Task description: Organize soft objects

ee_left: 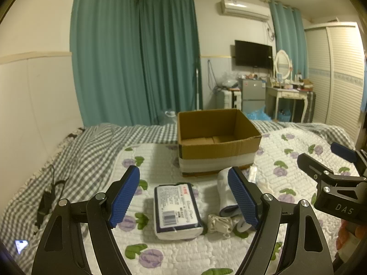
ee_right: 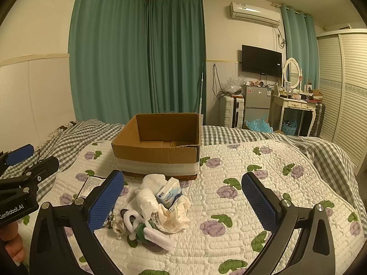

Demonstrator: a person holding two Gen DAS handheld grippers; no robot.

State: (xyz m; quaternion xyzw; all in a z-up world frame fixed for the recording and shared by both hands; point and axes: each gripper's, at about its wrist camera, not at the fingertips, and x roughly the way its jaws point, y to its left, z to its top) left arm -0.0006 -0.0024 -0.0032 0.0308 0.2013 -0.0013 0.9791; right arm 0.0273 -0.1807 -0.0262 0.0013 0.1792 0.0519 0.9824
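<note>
My left tongs (ee_left: 183, 197) and right tongs (ee_right: 183, 200) are black metal arms with silver screws and textured blue pads (ee_left: 125, 197); white lettering marks their bodies.

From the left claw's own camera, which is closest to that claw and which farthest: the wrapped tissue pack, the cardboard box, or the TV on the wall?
1. Tissue pack: lying on the quilt between the open left claw's fingers.
2. Cardboard box: farther up the bed, slightly right, open top.
3. TV: on the far wall, right of the green curtains.
</note>
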